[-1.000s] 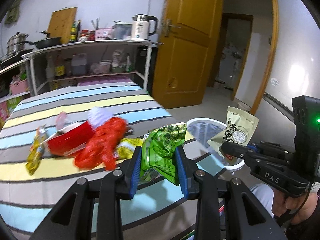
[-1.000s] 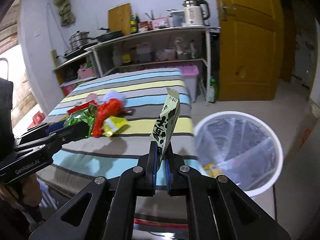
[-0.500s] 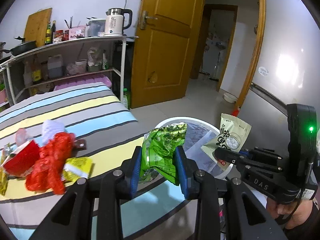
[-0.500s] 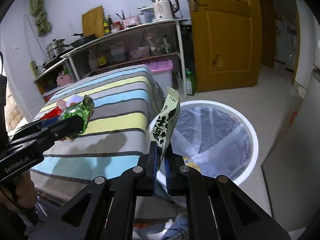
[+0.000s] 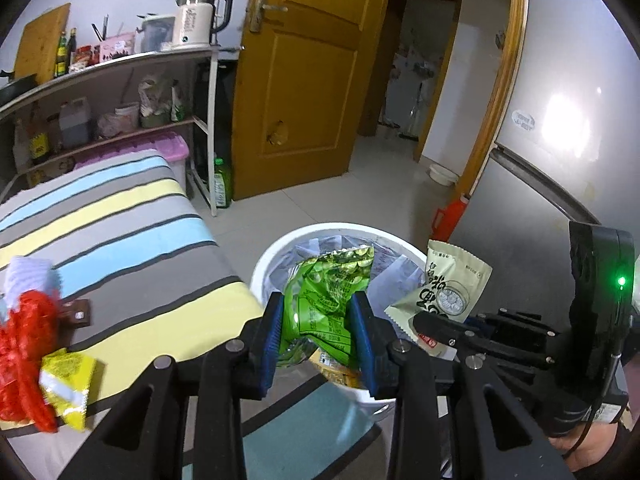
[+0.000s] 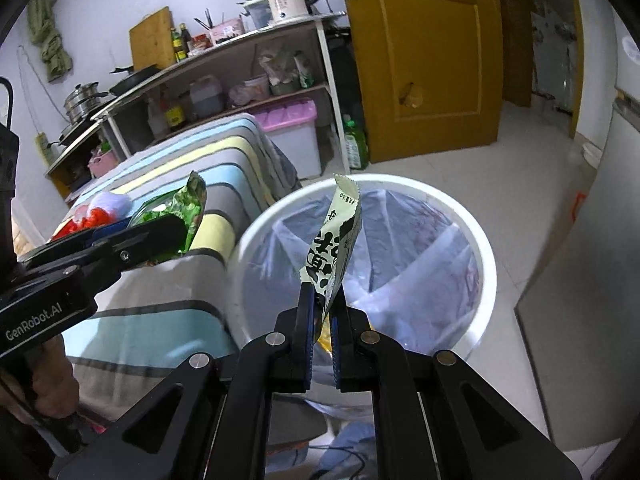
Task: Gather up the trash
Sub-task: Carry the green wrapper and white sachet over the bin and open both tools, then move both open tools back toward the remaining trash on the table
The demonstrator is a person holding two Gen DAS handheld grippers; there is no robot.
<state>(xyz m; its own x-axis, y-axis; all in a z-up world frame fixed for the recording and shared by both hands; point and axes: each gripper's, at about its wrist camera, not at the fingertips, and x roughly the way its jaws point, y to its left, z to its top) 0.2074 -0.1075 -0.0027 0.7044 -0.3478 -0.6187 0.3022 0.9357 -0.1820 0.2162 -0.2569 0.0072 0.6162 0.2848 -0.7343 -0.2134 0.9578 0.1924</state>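
Swinging off the bed (image 5: 120,240), both grippers now hang over the bin (image 6: 486,256): left gripper (image 5: 318,320) clamps green bag (image 5: 328,292), right gripper (image 6: 323,312) pinches beige packet (image 6: 334,248); release looks due.

Two grippers (image 5: 318,334) (image 6: 323,322), two held wrappers (image 5: 328,292) (image 6: 334,248), one bin (image 6: 486,264).

My left-wrist camera sits just behind my left gripper (image 5: 318,326) and looks forward and down along its two fingers, close over the near rim of the white bin (image 5: 264,264), with the striped bed (image 5: 120,232) to its left and the yellow door (image 5: 304,72) far ahead. My right-wrist camera rides behind my right gripper (image 6: 323,312), tilted steeply down into the same bin. Both views share the bin, the bed, the shelf (image 6: 240,44) and the door, and each catches the other gripper at its edge.
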